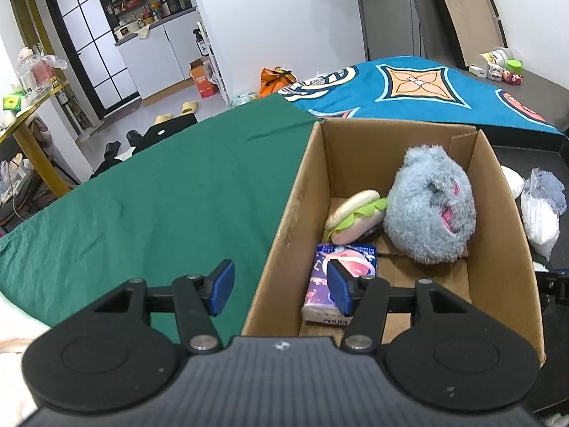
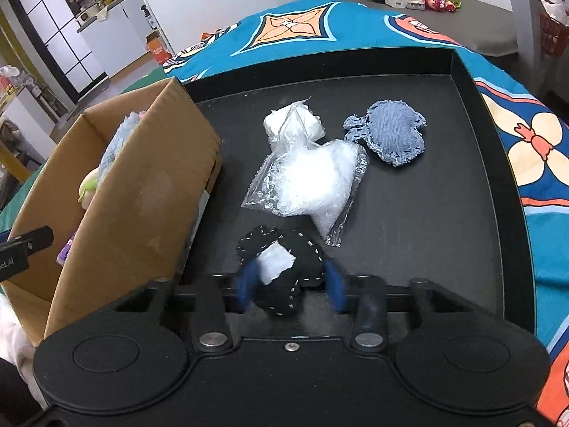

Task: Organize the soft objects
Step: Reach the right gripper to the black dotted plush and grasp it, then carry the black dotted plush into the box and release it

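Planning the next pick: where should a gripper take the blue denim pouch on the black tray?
Pinch the blue denim pouch across its plump middle, coming from above. It lies flat on the black tray, apart from the plastic bag; its frayed edges look too thin to hold.

The right gripper (image 2: 290, 286) has its blurred blue pads closed against a black felt pouch with white stitching and white stuffing (image 2: 284, 267), lying on a black tray (image 2: 426, 231). At twelve o'clock from the pouch lies a clear plastic bag of white filling (image 2: 309, 181), and a blue denim stitched pouch (image 2: 394, 137) sits at one o'clock. An open brown cardboard box (image 2: 142, 195) stands at nine o'clock, touching the tray.
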A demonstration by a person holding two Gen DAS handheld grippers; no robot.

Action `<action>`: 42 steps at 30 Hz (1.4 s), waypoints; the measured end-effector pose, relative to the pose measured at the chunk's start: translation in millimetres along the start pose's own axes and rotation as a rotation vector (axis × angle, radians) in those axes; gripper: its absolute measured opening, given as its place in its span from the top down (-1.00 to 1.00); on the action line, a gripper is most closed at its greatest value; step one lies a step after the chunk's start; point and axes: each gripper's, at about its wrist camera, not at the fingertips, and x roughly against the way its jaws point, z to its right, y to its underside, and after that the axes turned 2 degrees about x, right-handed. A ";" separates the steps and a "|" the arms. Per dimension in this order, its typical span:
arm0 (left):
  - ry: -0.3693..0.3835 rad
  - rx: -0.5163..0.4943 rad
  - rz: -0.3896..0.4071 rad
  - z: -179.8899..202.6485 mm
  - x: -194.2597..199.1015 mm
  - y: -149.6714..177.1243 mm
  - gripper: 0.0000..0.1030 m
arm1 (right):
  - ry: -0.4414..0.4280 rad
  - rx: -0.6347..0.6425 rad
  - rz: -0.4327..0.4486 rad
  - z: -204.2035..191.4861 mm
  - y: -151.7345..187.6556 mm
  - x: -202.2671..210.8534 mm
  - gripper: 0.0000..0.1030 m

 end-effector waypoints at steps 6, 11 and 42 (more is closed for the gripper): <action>0.003 0.016 -0.009 -2.4 -2.4 0.6 -0.08 | 0.003 0.021 0.010 -2.6 -0.8 3.6 0.49; 0.006 0.010 -0.002 0.3 1.1 0.8 -0.08 | 0.002 0.028 0.050 -4.9 -4.2 18.3 0.50; 0.180 0.081 -0.014 -17.2 11.0 1.1 -0.08 | 0.045 0.243 0.225 -66.3 -47.3 88.2 0.49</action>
